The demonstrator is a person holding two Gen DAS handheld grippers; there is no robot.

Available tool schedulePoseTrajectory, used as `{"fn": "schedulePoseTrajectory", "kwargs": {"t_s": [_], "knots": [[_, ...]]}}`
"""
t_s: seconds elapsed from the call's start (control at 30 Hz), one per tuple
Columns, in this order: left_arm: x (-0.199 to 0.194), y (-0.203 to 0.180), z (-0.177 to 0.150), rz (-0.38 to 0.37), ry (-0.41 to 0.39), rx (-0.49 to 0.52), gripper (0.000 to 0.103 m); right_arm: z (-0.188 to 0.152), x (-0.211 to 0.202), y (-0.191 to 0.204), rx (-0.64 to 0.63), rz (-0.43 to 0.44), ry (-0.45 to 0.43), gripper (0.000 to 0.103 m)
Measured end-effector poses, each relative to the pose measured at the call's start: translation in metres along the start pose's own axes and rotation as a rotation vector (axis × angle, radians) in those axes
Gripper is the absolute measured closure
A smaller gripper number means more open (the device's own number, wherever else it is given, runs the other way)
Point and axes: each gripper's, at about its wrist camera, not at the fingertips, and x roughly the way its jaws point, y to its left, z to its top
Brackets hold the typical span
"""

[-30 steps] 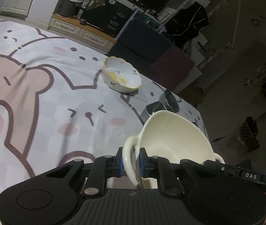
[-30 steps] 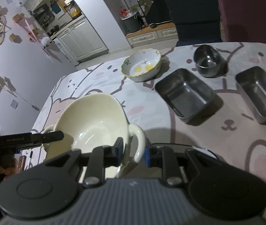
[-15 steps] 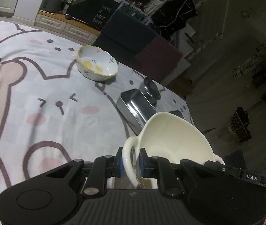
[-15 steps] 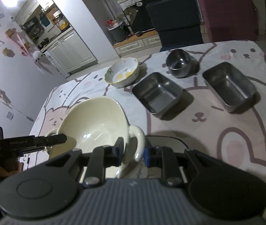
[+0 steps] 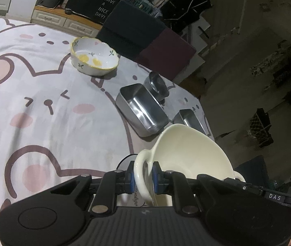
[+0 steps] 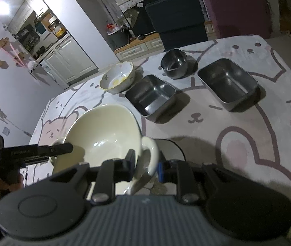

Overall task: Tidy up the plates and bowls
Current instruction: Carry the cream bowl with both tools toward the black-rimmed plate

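A cream two-handled bowl is held in the air above the table by both grippers. My left gripper is shut on one loop handle. My right gripper is shut on the other handle, with the bowl tilted in front of it. The left gripper also shows in the right wrist view. A white bowl with a yellow rim stands on the table farther off.
Two rectangular steel trays and a small round steel bowl stand on the bear-print tablecloth. Dark blue and maroon chairs stand behind the table's far edge. A dark round item lies under the held bowl.
Both grippers have lifted the cream bowl higher and drawn back; the table objects look farther off and more of the trays is in sight.
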Motion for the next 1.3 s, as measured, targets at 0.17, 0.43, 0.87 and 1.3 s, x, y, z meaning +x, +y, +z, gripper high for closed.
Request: {"fn": "schedulePoseTrajectory", "kwargs": {"t_s": [0.17, 0.43, 0.87, 1.3], "knots": [[0.005, 0.005, -0.004, 0.017, 0.011, -0.001, 0.086, -0.002, 0.009, -0.002, -0.007, 0.005, 0.027, 0.077], [0.023, 0.011, -0.011, 0.022, 0.049, -0.019, 0.086, -0.006, 0.022, -0.012, -0.013, -0.016, 0.079, 0.076], [0.045, 0.019, -0.022, 0.06, 0.103, -0.027, 0.086, -0.014, 0.041, -0.023, 0.008, -0.036, 0.15, 0.076], [0.058, 0.019, -0.029, 0.084, 0.138, -0.015, 0.085, -0.016, 0.05, -0.03, 0.009, -0.078, 0.19, 0.075]]}}
